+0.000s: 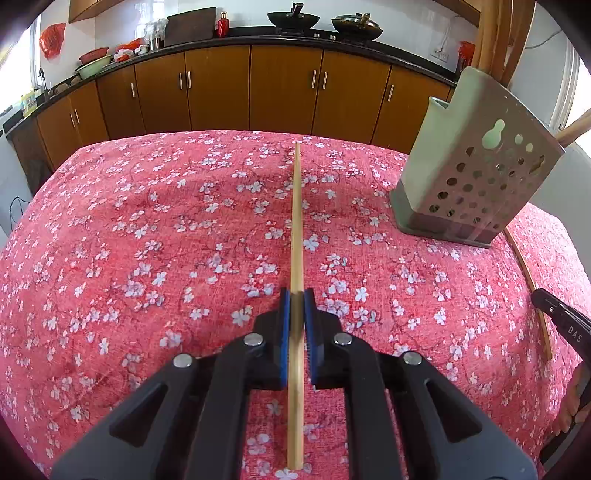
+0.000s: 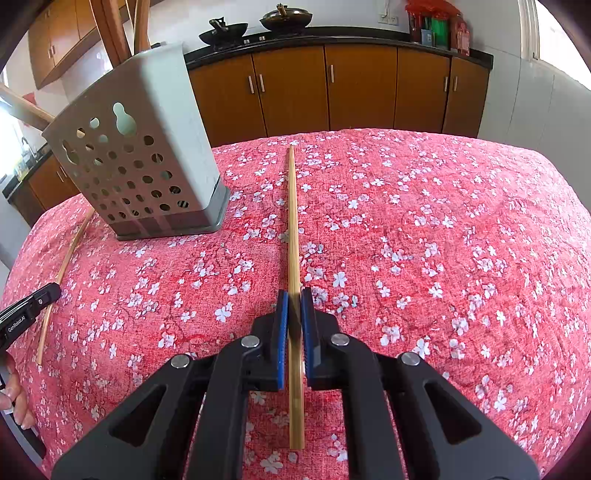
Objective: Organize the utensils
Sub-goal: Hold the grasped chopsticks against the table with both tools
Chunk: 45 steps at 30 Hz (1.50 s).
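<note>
Bamboo chopstick [image 1: 296, 221] clamped in left gripper [image 1: 296, 306]; right gripper [image 2: 294, 306] apparently pinches another chopstick [image 2: 293, 221].

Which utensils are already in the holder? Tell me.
The thick wooden handles standing in the holder. The thin chopsticks are outside it: one clamped in the left gripper, one in the right gripper.

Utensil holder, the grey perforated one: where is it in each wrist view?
Left wrist: utensil holder upper right, standing on the floral tablecloth, right of the gripped chopstick.
Right wrist: holder upper left, left of that gripper's chopstick.
Shared landmark: the black wok on the back counter.
</note>
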{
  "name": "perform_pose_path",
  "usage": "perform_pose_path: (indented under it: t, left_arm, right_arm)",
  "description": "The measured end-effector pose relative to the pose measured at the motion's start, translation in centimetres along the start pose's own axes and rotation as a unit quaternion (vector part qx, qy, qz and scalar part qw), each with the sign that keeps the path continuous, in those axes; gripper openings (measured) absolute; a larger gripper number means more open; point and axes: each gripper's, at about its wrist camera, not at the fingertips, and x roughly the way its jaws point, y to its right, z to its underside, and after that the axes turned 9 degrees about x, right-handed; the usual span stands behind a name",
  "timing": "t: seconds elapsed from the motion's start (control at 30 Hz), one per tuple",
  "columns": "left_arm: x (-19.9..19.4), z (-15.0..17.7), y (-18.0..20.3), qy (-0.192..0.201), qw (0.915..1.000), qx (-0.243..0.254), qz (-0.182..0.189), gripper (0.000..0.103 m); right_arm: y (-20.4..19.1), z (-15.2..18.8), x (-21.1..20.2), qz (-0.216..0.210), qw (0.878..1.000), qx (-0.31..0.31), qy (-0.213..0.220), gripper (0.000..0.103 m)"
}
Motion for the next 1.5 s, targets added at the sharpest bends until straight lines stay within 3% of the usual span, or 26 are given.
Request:
perform_pose_path:
  t: [1.5]
  left_arm:
    - [-0.13, -0.06, 0.37, 0.000, 1.0000, -0.004, -0.003, 0.011]
  right_arm:
    - [-0.03, -0.06, -0.08, 0.005, 1.000, -0.003, 0.003, 0.008]
